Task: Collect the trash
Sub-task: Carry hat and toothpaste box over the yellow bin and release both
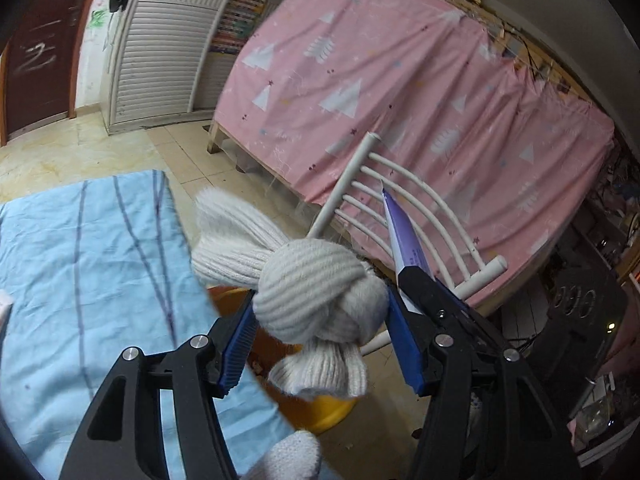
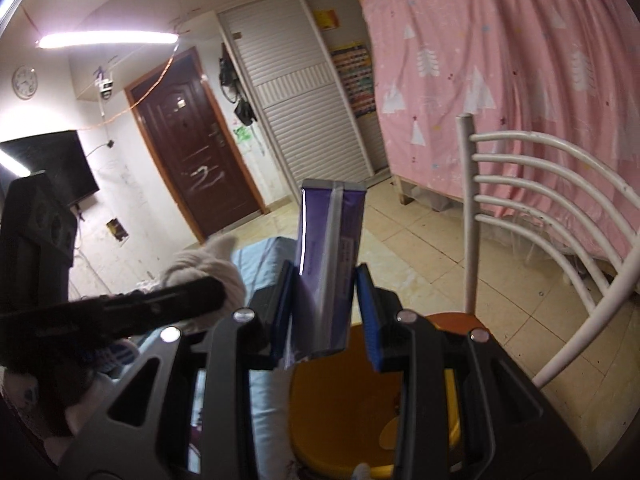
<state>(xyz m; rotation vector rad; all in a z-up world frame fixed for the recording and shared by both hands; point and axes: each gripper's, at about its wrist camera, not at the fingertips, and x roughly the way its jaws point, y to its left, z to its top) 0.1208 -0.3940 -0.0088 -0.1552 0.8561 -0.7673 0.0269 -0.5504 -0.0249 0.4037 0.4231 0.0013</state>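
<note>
1. Leftmost, a blue cloth (image 1: pixel 92 264) covers the near-left surface; nothing to collect shows on it.
2. Next, the left gripper (image 1: pixel 320 328) has a knotted white sock (image 1: pixel 316 292) between its blue pads. Its jaws stand fairly wide and clamp the knot, which bulges between them, with loose ends hanging above and below.
3. I judge the sock light, soft and squashy: it will not slip easily, but it deforms, so the knot is the best place to hold, not the floppy ends.
4. Below it sits a yellow bin (image 1: pixel 332 412), near the cloth's right edge. The right wrist view shows its inside (image 2: pixel 340 392) mostly bare, with only a small pale scrap near the bottom; what that is I cannot tell.
5. Further right, the right gripper (image 2: pixel 324 312) has its jaws drawn narrow and clamped on the lower end of a purple box (image 2: pixel 330 248), which stands upright above the bin.
6. I judge the box light, stiff and thin-walled card, somewhat smooth; flat faces suit the pads, though hard squeezing could crush it.
7. Rightmost, a white chair (image 2: pixel 532 184) stands beside the bin, a pink curtain (image 2: pixel 500 60) far behind.
</note>
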